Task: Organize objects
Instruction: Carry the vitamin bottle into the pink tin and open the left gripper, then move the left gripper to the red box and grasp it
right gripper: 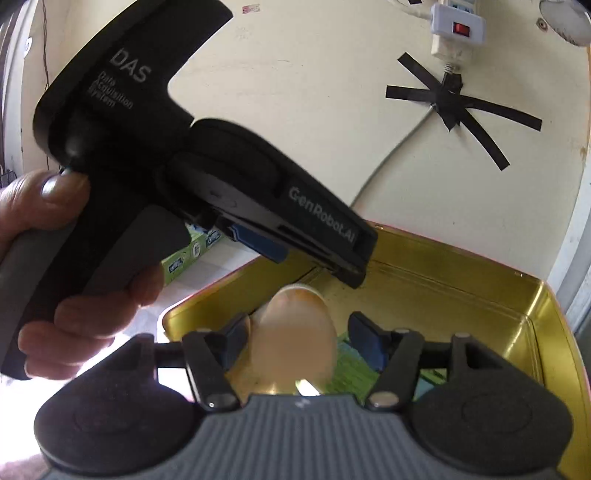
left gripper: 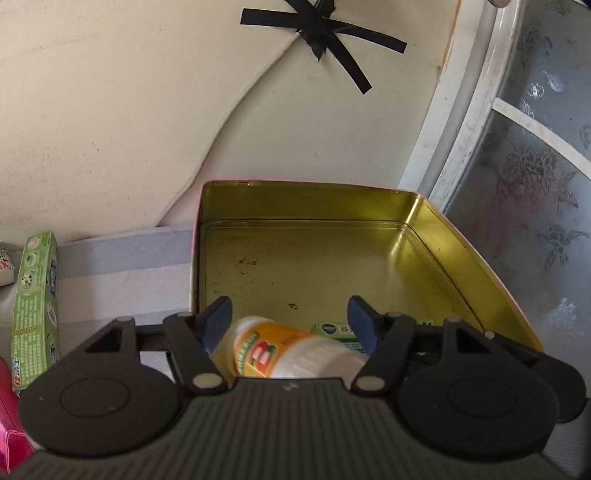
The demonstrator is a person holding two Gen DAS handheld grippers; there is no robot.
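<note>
A gold metal tin [left gripper: 306, 258] lies open on the table against the wall. My left gripper [left gripper: 291, 317] hangs over its near edge with the jaws wide apart. A white bottle with an orange and green label [left gripper: 284, 350] lies on its side between and below the fingers, not pinched. A small green and white box [left gripper: 332, 328] lies in the tin beside it. In the right wrist view my right gripper [right gripper: 299, 332] is open above the tin [right gripper: 461, 295], with a blurred pale bottle [right gripper: 295, 332] between its fingers. The left gripper's body [right gripper: 221, 177] crosses above.
A green toothpaste box [left gripper: 35, 306] lies on the striped cloth left of the tin, with a pink package [left gripper: 11, 424] nearer. A window frame [left gripper: 480, 110] stands right of the tin. Black tape and a power strip [right gripper: 458, 29] are on the wall.
</note>
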